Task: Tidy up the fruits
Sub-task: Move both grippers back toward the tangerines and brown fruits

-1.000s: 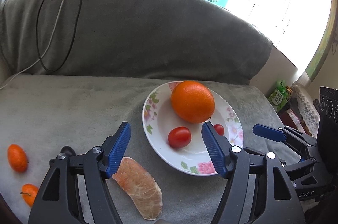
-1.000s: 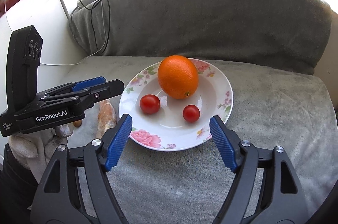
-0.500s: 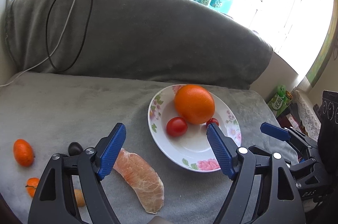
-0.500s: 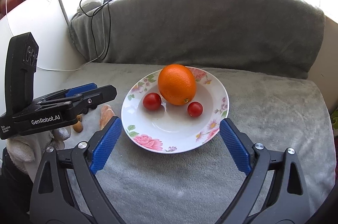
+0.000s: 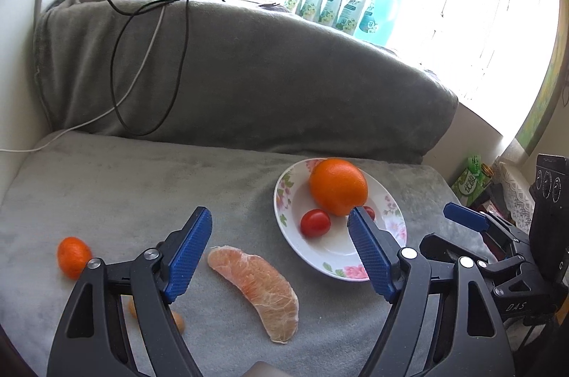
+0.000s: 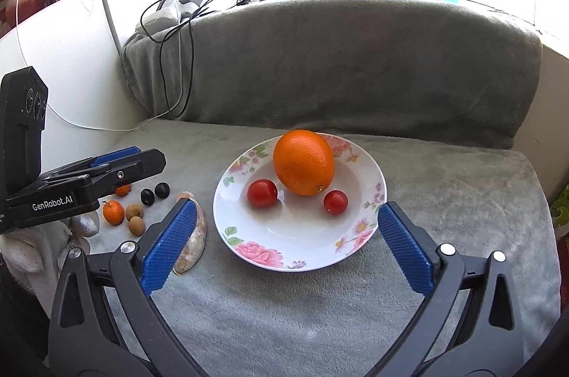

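Note:
A white floral plate sits on the grey blanket and holds an orange and two cherry tomatoes. My right gripper hovers just in front of the plate, its jaws opening wide with nothing pressed between the pads. My left gripper is open above a peeled pomelo segment, which lies left of the plate. A kumquat lies further left. The left finger partly hides another small orange fruit.
Left of the pomelo segment, a kumquat, two longans and two dark fruits lie beside the left gripper. A blanket-covered backrest rises behind, with cables draped over it. The right gripper stands right of the plate.
The left gripper drew back and rose, so the plate looks smaller and further right, and the whole pomelo segment now shows between its fingers. The right gripper's jaws spread wider.

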Tool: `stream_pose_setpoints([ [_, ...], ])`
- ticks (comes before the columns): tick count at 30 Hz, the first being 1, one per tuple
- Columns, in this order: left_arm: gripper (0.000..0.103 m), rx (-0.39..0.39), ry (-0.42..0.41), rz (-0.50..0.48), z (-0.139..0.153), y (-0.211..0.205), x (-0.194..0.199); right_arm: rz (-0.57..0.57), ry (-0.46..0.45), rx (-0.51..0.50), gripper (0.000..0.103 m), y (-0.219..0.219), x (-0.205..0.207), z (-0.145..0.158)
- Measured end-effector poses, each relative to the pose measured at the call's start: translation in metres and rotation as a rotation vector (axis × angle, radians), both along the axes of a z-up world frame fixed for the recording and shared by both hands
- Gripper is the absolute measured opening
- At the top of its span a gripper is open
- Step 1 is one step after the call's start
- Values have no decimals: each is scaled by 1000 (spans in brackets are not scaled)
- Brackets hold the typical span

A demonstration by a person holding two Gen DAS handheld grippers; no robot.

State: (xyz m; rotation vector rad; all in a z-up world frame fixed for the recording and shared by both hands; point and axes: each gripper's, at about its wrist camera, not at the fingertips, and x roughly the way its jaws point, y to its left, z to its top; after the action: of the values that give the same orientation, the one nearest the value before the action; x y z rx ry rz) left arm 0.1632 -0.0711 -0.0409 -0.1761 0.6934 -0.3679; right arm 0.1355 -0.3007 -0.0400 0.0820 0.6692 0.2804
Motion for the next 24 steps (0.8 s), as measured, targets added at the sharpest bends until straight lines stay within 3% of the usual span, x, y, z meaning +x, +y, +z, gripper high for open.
stream_pose_setpoints([
  [11, 79, 42, -47, 126, 12, 61, -20, 89, -19, -4, 103, 29, -1, 7],
  [24, 79, 28, 6, 219, -11, 121, -39, 253, 3, -4, 103, 83, 4, 6],
])
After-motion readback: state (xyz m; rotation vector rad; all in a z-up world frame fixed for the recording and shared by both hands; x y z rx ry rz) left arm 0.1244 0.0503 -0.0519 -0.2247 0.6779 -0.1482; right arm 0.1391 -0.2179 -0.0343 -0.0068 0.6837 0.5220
